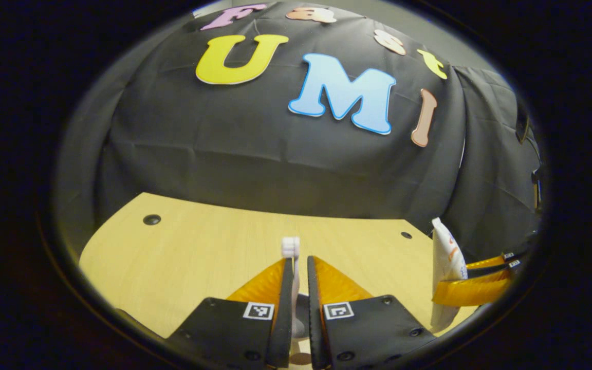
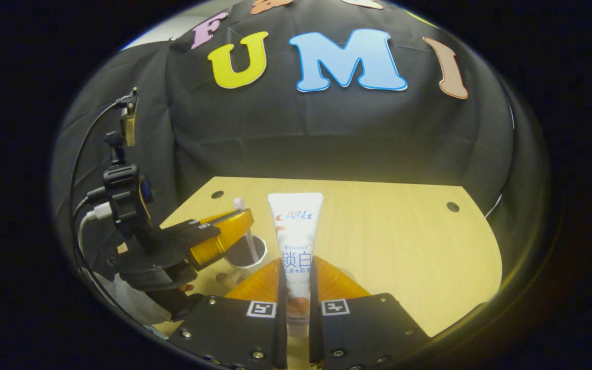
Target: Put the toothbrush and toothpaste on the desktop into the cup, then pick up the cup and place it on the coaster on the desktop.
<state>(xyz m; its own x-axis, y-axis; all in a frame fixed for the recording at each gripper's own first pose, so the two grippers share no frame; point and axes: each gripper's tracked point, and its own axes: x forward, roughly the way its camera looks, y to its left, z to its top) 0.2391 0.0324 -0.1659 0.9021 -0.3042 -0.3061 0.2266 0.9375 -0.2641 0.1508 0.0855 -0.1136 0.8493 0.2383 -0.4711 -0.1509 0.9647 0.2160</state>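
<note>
My left gripper is shut on the toothbrush, whose white head sticks up past the fingertips. In the right gripper view this left gripper hangs over the white cup at the table's left. The toothbrush runs down from it into the cup's mouth. My right gripper is shut on the white toothpaste tube, held upright just right of the cup. In the left gripper view the right gripper and its tube show at the far right.
The light wooden table has small dark holes near its back corners and ends at the black cloth wall. A camera mount with cables rides on the left gripper, with a hand below it.
</note>
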